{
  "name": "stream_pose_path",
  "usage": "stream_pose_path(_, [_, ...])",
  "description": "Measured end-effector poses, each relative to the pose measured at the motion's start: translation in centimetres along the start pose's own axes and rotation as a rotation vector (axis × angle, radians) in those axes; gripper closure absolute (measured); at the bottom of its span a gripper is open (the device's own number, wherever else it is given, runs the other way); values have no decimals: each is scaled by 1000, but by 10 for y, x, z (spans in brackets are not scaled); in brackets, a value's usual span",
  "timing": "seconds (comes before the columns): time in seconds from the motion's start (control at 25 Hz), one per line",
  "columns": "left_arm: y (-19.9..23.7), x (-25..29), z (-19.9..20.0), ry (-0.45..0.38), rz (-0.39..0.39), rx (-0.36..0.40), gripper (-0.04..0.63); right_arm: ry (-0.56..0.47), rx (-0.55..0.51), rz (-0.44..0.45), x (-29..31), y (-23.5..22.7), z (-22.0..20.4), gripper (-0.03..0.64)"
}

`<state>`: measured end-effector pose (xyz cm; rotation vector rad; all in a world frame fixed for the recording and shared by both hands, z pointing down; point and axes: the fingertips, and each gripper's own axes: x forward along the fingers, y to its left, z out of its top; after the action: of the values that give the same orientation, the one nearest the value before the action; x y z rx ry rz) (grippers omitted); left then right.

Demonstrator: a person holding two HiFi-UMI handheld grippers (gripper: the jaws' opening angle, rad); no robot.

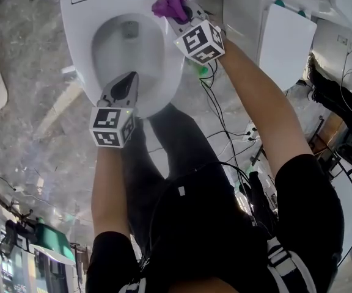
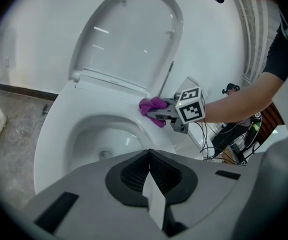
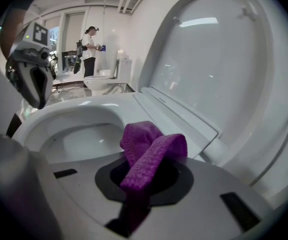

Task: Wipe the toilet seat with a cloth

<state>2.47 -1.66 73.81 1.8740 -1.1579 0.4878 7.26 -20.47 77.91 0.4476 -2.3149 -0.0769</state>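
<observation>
Now purple cloth point(image 3: 151, 156) clamped in right tool point(image 1: 177, 9), on seat point(image 1: 175, 66) rear.

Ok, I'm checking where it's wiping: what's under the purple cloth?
The white toilet seat, at its far end near the raised lid. The patch right beneath the purple cloth is covered, so contact can't be seen.

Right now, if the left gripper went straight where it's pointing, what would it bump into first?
Probably the inside of the toilet bowl. The left gripper, shut and empty, points down into it from above the toilet seat. Depth is unclear, so it might clip the seat's edge first.
</observation>
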Motion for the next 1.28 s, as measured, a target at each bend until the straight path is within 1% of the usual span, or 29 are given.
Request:
stream_pose_path(0.16, [2, -1, 0, -3, 4, -7, 586, 13, -120, 121, -13, 57, -11, 569])
stream_pose_path(0.24, [2, -3, -1, -3, 5, -5, 586, 24, -131, 173, -23, 81, -19, 569])
stream_pose_path(0.56, [7, -11, -7, -7, 15, -5, 586, 90, -21, 284, -46, 123, -33, 569])
stream_pose_path(0.72, [0, -10, -6, -7, 9, 2, 586, 125, 56, 384, -61, 151, -39, 569])
stream_pose_path(0.84, [-6, -10, 0, -22, 2, 4, 586, 139, 94, 453, -73, 175, -43, 569])
stream_pose_path(0.92, [-9, -10, 2, -33, -4, -3, 586, 139, 110, 450, -77, 181, -45, 569])
stream_pose_path(1.0, [-9, -10, 1, -33, -8, -8, 586, 130, 100, 407, -74, 181, -46, 569])
stream_pose_path(1.16, [-2, -12, -5, -21, -22, -17, 586, 107, 72, 279, -66, 172, -44, 569])
stream_pose_path(1.28, [2, -12, -10, -8, -33, -27, 586, 111, 111, 169, -60, 158, -42, 569])
